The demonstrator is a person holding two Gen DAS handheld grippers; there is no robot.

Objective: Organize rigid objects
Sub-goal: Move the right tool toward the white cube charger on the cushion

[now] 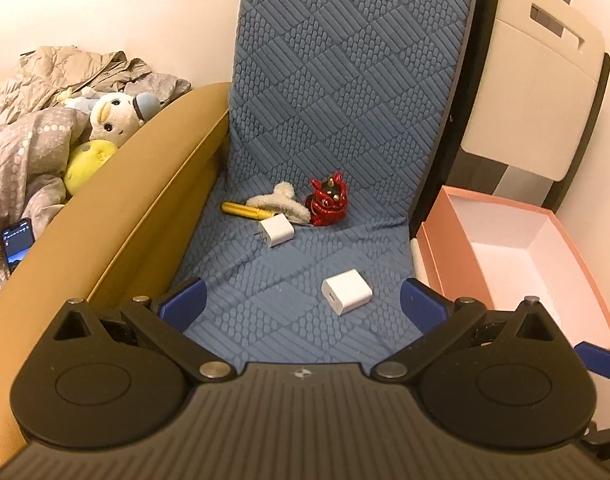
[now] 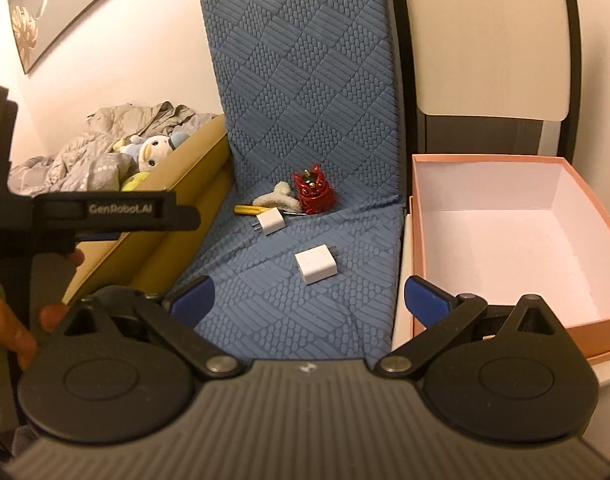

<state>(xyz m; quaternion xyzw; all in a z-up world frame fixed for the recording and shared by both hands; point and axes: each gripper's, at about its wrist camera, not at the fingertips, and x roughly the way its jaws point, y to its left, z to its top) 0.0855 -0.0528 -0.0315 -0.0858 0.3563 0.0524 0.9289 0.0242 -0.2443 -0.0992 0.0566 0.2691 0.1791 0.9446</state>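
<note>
Left wrist view: the left gripper [image 1: 303,300] fills the bottom of the frame, its 2 blue fingers [image 1: 183,300] spread wide with nothing between them. Just above the gap, right of center, a white charger cube [image 1: 347,291] lies on the blue quilted cushion [image 1: 305,248], apart from both fingers. Higher, at the cushion's fold, a second white charger [image 1: 276,231] rests with its prongs toward frame left, touching a yellow tube [image 1: 245,210] and just below a fluffy cream hair clip [image 1: 281,202]. A red lion figurine [image 1: 327,202] stands upright right of the clip. At the right edge sits an open pink box [image 1: 437,216], beside the cushion, with a white folded chair [image 1: 529,92] behind it. At frame left, a tan sofa arm [image 1: 117,200], a plush toy [image 1: 113,114] and a phone [image 1: 17,246] on grey bedding.

Right wrist view: the right gripper [image 2: 309,300] is likewise spread open and holds nothing. The near charger sits just above the gap, center frame; the far charger, clip and figurine cluster above it. The pink box fills the right side, near the right finger [image 2: 427,300]. At frame left, the other gripper's black body crosses in front of the sofa arm.
</note>
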